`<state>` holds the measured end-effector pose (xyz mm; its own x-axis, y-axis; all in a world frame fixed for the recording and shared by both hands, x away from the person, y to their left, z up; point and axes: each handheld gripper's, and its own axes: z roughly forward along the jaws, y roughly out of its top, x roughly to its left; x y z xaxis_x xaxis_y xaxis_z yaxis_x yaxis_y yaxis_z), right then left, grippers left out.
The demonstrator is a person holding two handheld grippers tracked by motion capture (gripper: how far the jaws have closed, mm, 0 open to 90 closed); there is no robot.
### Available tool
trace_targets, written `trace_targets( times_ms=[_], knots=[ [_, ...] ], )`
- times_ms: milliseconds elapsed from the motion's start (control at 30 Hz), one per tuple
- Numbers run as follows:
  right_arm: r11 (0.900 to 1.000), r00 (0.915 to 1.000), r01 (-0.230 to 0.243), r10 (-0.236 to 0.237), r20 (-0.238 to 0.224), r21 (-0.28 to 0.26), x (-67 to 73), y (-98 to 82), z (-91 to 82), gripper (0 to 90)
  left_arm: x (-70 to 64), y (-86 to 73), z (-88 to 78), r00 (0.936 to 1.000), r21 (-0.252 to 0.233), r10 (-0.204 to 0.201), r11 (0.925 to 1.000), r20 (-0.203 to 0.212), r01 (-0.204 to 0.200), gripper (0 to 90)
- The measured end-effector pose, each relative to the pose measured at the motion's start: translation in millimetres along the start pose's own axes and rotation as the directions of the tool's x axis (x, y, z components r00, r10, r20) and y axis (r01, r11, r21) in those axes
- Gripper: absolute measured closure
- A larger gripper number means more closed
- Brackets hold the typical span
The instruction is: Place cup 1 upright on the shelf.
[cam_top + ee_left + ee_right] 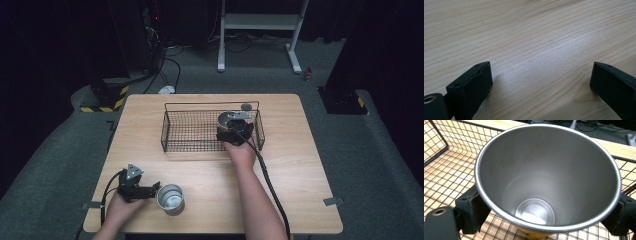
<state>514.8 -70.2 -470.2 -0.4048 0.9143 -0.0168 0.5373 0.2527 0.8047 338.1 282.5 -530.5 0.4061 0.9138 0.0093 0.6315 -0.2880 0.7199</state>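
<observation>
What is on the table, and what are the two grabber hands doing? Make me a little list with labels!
table: light wooden table
basket: black wire basket, standing at the far middle of the table
cup one: steel cup clamped in the right gripper, over the basket's right end
cup two: second steel cup, upright near the front edge, empty
left gripper: left gripper open, nothing between its jaws, just left of the second cup
small thing: round grey disc behind the basket

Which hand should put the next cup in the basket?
Left. Its gripper is open beside the steel cup on the table, while the right gripper holds another steel cup over the wire basket.
</observation>
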Motion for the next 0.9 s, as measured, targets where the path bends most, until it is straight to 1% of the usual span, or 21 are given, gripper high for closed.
trace_targets(
  times_ms=[100,133,200,300,367,467,700,733,833,867,900],
  knots=[
    [1.0,1.0,0.006,-0.006,0.006,-0.001,-0.2,-1.1,-2.1,10.1,0.0,0.0,0.0,1.0,0.0,0.0,1.0,0.0,0.0,4.7],
    [1.0,1.0,-0.001,0.001,0.007,-0.005,-0.1,-1.4,-3.3,10.0,0.0,0.0,0.0,1.0,0.0,-0.001,1.0,0.0,0.001,4.7],
    [1.0,1.0,0.004,-0.004,0.006,-0.007,-0.9,-1.9,-5.1,10.0,0.0,0.0,0.1,1.0,-0.001,0.0,1.0,0.0,0.0,4.7],
    [1.0,1.0,-0.001,0.001,0.005,-0.012,-1.4,-3.4,-7.6,10.0,0.1,0.0,0.0,1.0,0.0,0.001,1.0,0.0,-0.001,4.7],
    [1.0,1.0,0.006,-0.006,0.007,-0.01,-1.6,-4.1,-9.2,10.0,-0.1,0.0,0.0,1.0,0.0,-0.001,1.0,0.001,0.001,4.7],
    [1.0,0.9999,0.002,-0.002,0.01,-0.021,-1.1,-6.0,-12.9,10.0,-0.3,0.0,0.3,1.0,-0.002,-0.005,1.0,0.003,0.005,4.7],
    [0.999,0.9998,0.016,-0.017,-0.008,-0.027,1.9,-6.4,-22.5,10.0,-0.4,0.0,0.2,1.0,-0.001,-0.006,1.0,0.003,0.006,4.7],
    [1.0,0.9999,0.009,-0.009,-0.011,-0.026,2.8,-6.8,-24.1,10.0,-0.4,0.0,0.2,1.0,-0.001,-0.006,1.0,0.003,0.006,4.7],
    [0.999,0.9999,0.005,-0.006,-0.011,-0.033,3.1,-9.0,-29.5,10.0,-0.4,0.0,0.2,1.0,-0.001,-0.005,1.0,0.003,0.005,4.7],
    [0.999,0.9998,0.014,-0.014,-0.012,-0.037,2.4,-10.0,-30.8,10.0,-0.1,0.0,0.0,1.0,0.002,-0.001,1.0,0.003,0.001,4.7],
    [0.999,0.9998,0.008,-0.008,-0.016,-0.039,2.5,-10.9,-32.2,10.0,-0.1,0.0,0.0,1.0,0.002,-0.002,1.0,0.003,0.002,4.7]
  ],
)
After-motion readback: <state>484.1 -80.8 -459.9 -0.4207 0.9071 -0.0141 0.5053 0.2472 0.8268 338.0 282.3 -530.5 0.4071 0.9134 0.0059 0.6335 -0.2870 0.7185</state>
